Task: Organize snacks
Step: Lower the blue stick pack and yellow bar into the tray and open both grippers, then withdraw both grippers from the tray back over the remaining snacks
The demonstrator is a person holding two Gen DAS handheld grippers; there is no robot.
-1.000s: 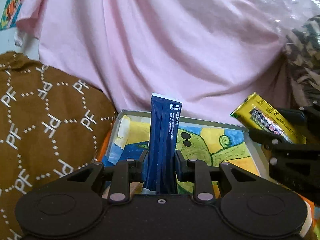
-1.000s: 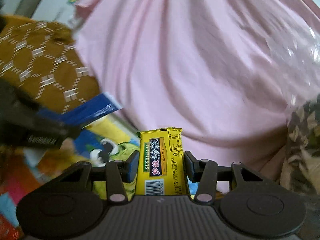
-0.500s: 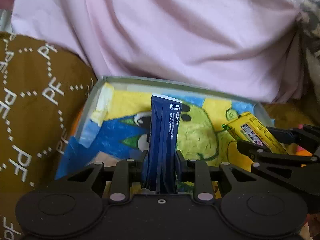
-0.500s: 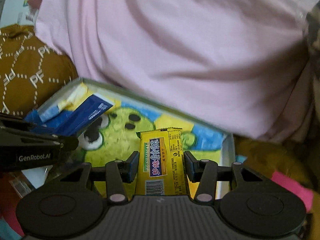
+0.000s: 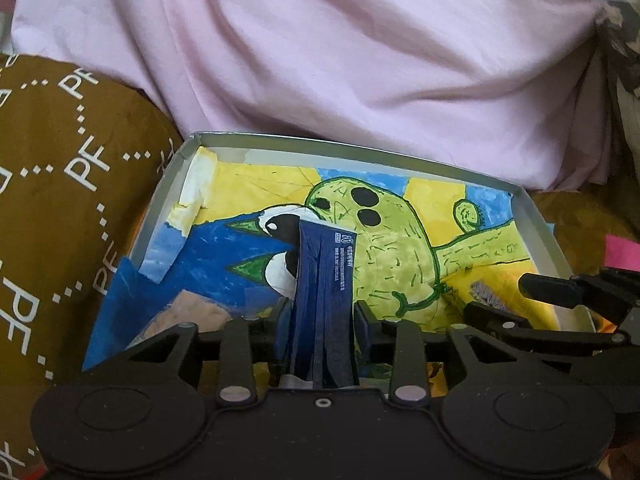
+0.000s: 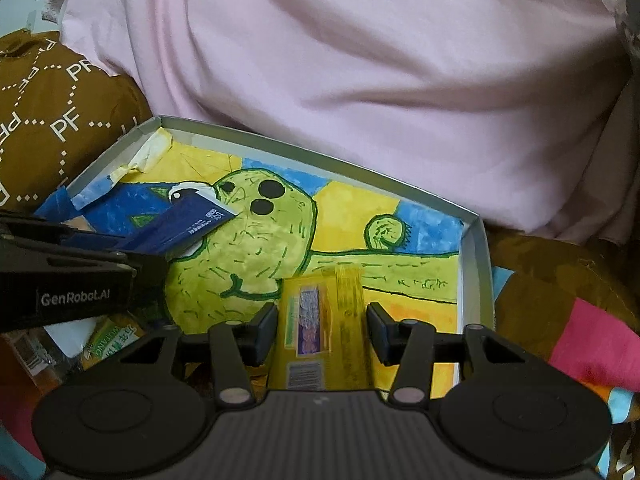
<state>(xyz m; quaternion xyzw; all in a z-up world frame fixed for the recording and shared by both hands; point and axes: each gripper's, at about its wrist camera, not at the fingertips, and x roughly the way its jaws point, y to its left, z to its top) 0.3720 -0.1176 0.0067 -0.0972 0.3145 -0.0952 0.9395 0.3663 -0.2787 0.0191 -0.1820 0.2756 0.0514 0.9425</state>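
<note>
1. Over the shallow grey tray (image 5: 168,188), whose floor is covered by a painted sheet of a green figure on yellow and blue, both grippers point downward.
2. At 6 o'clock in the left wrist view, the left gripper (image 5: 320,320) has its jaws opening around a dark blue snack packet (image 5: 324,280). The packet stands upright between the 2 pads; the pads are just beside its sides, and firm pressing cannot be seen.
3. At 6 o'clock in the right wrist view, the right gripper (image 6: 322,328) has its jaws opening too. A yellow snack packet (image 6: 324,320) lies between them with a clear gap on each side, so the pads do not press it. The packet looks blurred, over the tray's yellow floor.
4. From the right wrist view, the left gripper shows at 9 o'clock with the blue packet slanting toward the tray's middle.
5. A pink cloth (image 6: 360,60) fills the 12 o'clock side behind the tray; a brown patterned cushion (image 5: 60,200) sits at 9 o'clock.
</note>
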